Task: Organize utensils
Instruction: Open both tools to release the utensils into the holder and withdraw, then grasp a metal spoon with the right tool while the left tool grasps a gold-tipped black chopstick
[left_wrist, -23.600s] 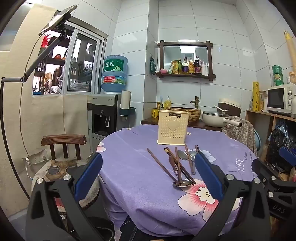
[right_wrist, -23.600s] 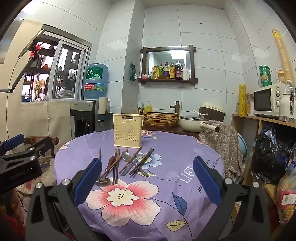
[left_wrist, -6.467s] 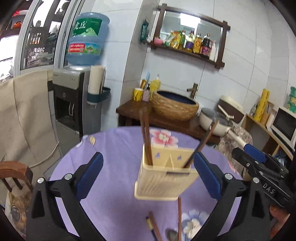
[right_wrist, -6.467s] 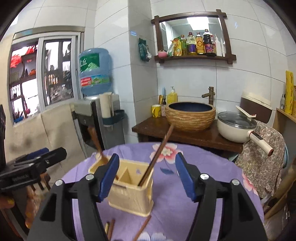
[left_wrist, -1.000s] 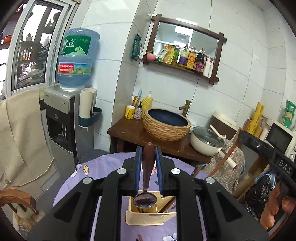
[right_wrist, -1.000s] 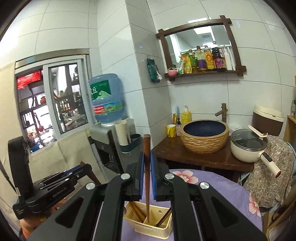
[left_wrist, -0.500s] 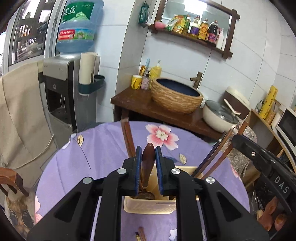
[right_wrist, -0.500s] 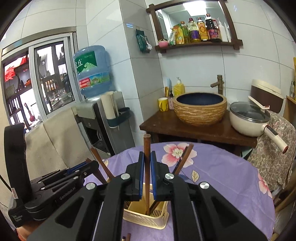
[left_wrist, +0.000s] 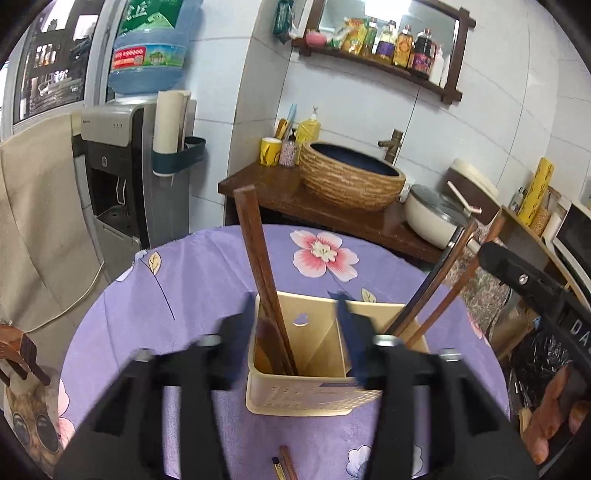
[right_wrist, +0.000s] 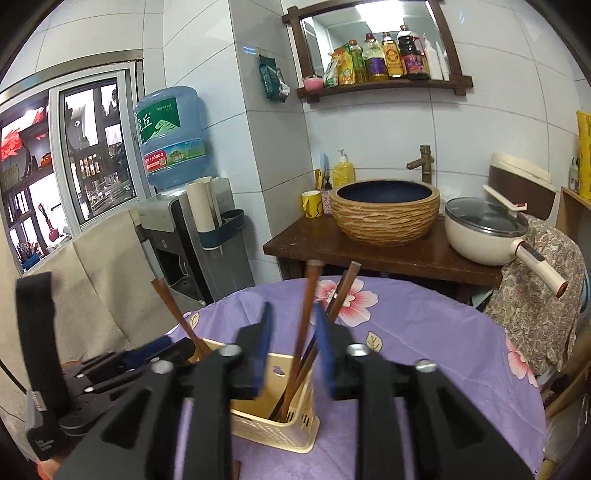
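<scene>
Upright chopsticks (left_wrist: 264, 273) crowding the holder (left_wrist: 306, 398) mouth; open purple tablecloth (left_wrist: 192, 273) all around it.

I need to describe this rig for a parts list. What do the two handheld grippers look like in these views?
Both are matte black plastic. The left gripper and right gripper each have two angular, ribbed black fingers tipped with blue pads, and silver screw heads along the linkages. The right gripper's body, seen from the left camera, carries white lettering, partly cut off. No cables or sleeves show.

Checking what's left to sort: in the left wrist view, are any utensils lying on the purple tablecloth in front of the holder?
Yes, two stick ends lie on the tablecloth before the holder.
</scene>
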